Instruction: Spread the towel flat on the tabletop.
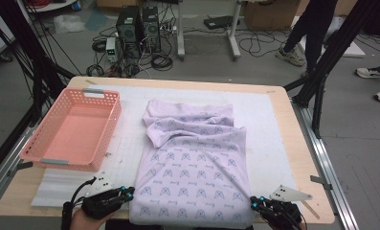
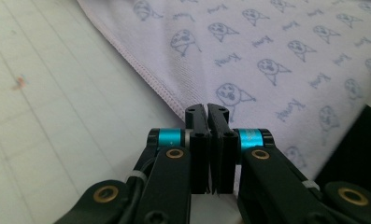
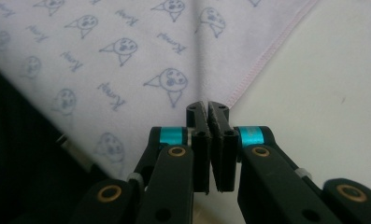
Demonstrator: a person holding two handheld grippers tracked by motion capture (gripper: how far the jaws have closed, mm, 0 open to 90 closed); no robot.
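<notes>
My left tool (image 1: 128, 193) and right tool (image 1: 252, 202) are each clenched on a near corner of the shirt (image 1: 192, 167), pinching its hem so I can lift both corners together and fold it evenly. The shirt lies flat on the table (image 1: 281, 120), sleeves already folded in at the far end. Further off to the left sits the pink basket (image 1: 101, 125), probably meant for the folded shirt
</notes>
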